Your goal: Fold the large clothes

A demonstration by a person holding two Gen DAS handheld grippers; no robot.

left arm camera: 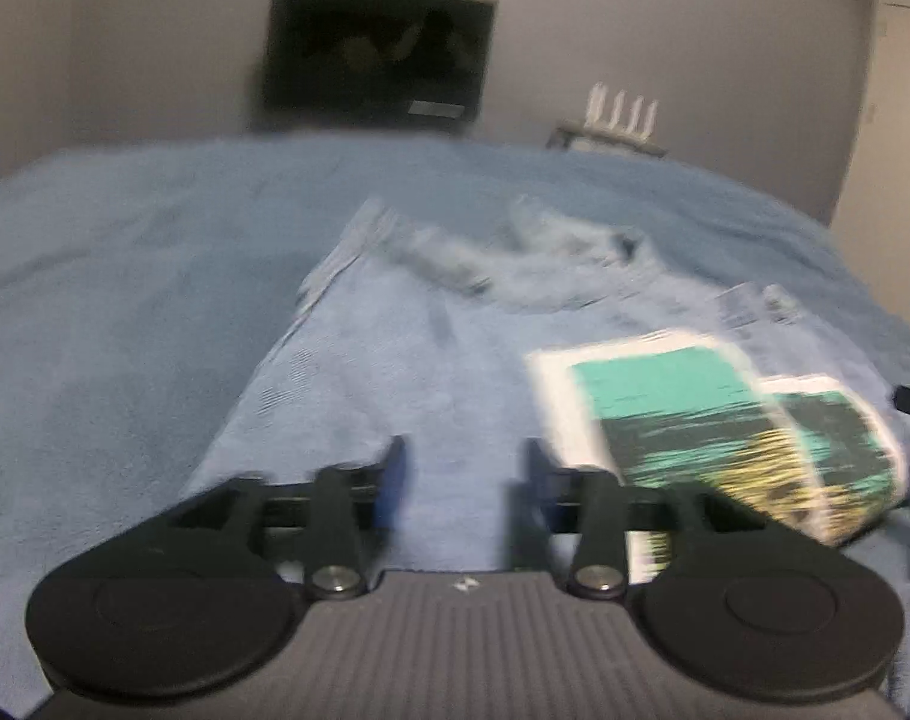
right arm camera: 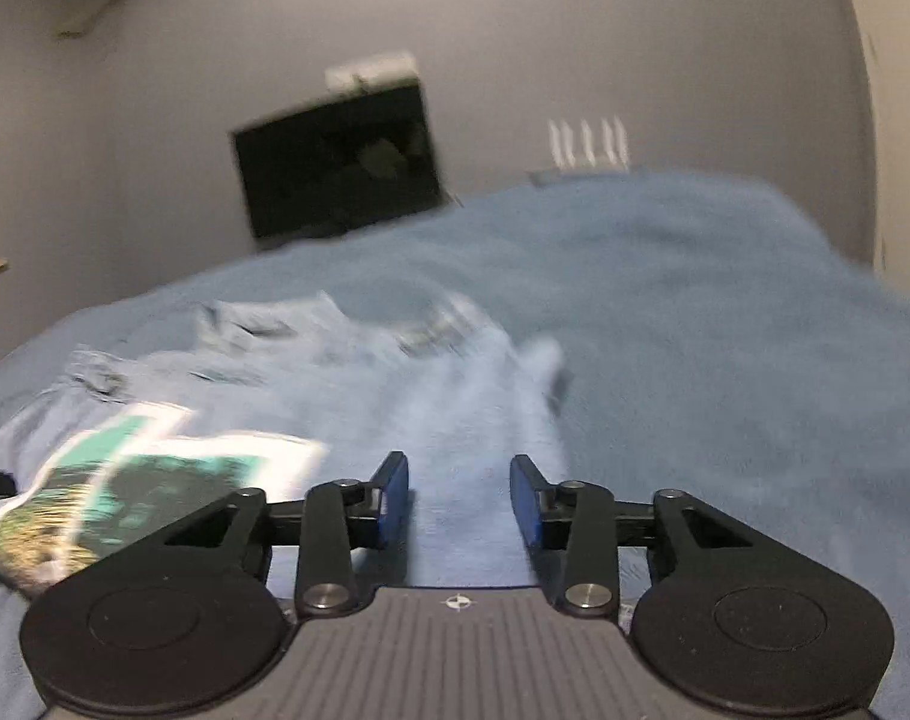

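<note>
Light-blue shirt (left arm camera: 407,372) spread on blue blanket (left arm camera: 125,300). Left gripper (left arm camera: 462,468) and right gripper (right arm camera: 458,492) both released, empty, above fabric. Door (left arm camera: 893,120) only in left view.

You're in a bedroom: a blue-covered bed (left arm camera: 155,276), a wall-mounted television (left arm camera: 377,54) beyond, a door (left arm camera: 893,120) far right.

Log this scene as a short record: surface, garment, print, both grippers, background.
surface: blue blanket covering a bed
garment: light blue T-shirt lying on the blanket, upper part rumpled
print: teal, black and yellow graphic with white border, creased by a fold
left gripper: open, nothing between the fingers
right gripper: open, nothing held
background: dark screen on grey wall
</note>
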